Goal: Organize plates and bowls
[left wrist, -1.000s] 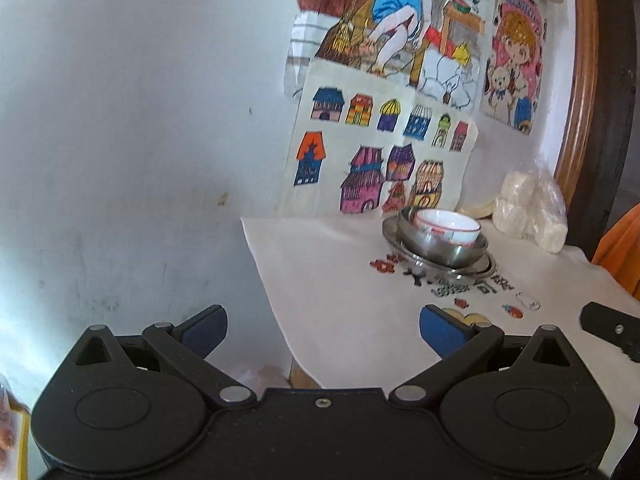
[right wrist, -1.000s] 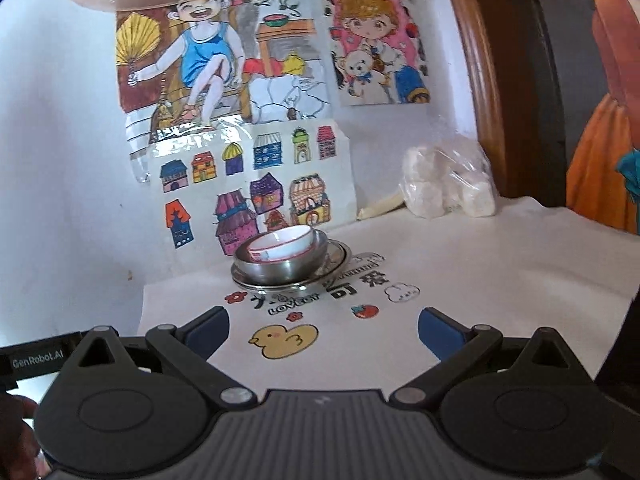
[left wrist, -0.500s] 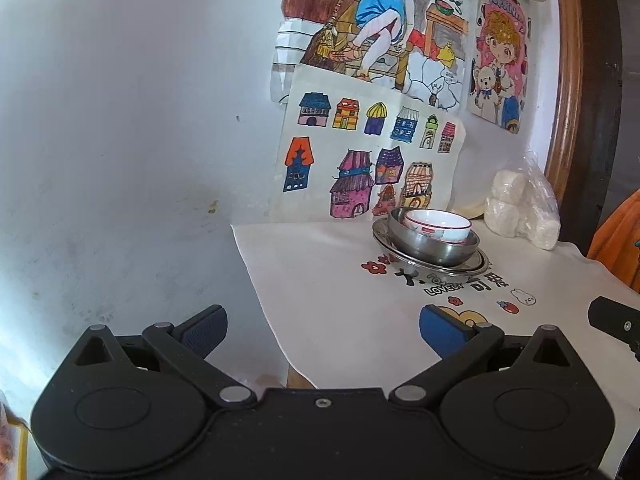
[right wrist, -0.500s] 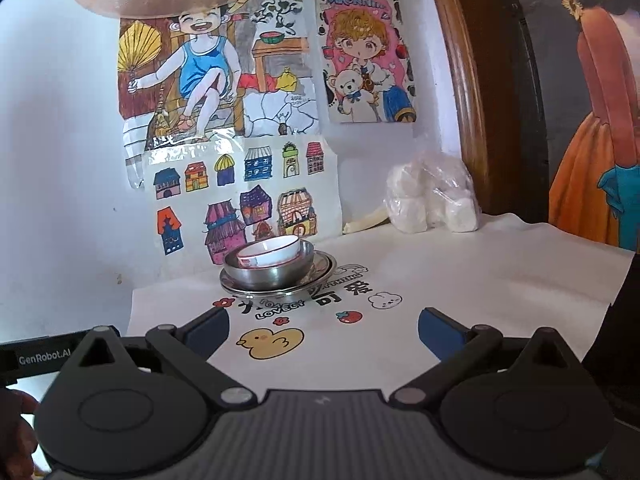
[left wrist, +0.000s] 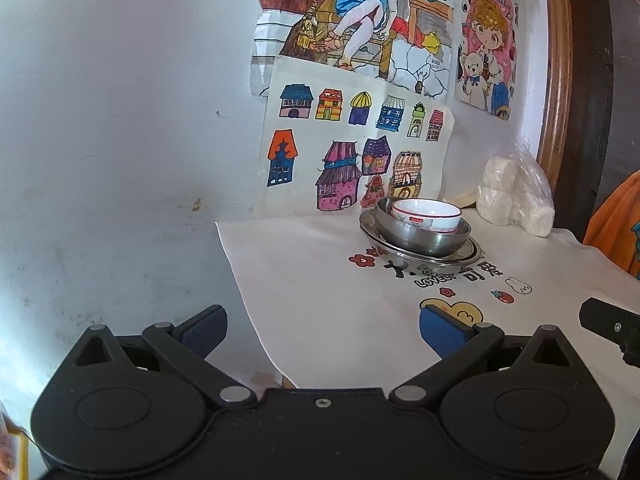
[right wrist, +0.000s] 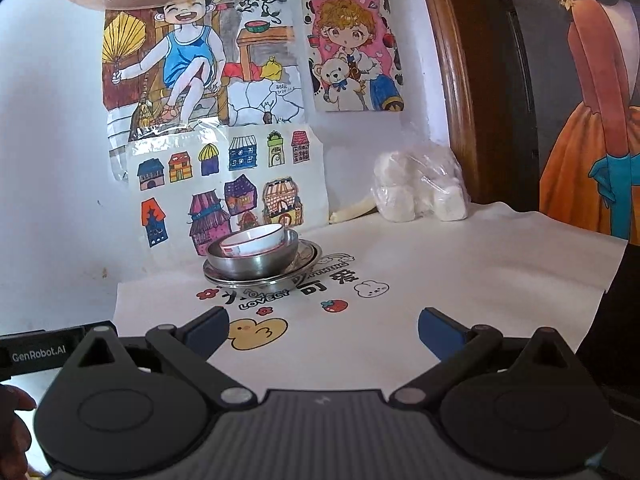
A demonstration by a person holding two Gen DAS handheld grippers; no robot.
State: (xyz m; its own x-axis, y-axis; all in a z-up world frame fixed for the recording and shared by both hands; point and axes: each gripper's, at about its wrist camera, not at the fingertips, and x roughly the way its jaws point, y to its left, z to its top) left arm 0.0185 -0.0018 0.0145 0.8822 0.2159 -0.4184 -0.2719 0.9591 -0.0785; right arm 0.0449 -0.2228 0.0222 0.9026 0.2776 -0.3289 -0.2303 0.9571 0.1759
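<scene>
A white bowl with a red rim [left wrist: 426, 216] [right wrist: 256, 240] sits inside a steel bowl [left wrist: 420, 236] [right wrist: 256, 262], which rests on a steel plate [left wrist: 464, 258] [right wrist: 308, 256] at the back of the table by the wall. The stack is one pile, upright. My left gripper [left wrist: 322, 330] stands open at the table's left front corner, well short of the stack, nothing between its fingers. My right gripper [right wrist: 324, 330] is open too, over the duck print, empty, with the stack ahead and slightly left.
A white printed cloth [left wrist: 328, 280] [right wrist: 460, 280] covers the table; its left edge drops off beside the wall. A clear bag of white lumps [left wrist: 516, 200] [right wrist: 420, 192] lies at the back right. Drawings hang on the wall. A dark wooden frame [right wrist: 460, 80] stands right.
Both grippers have drawn back a little from the stack and shifted view; the stack of bowls and plate has not moved. Both stay open.
</scene>
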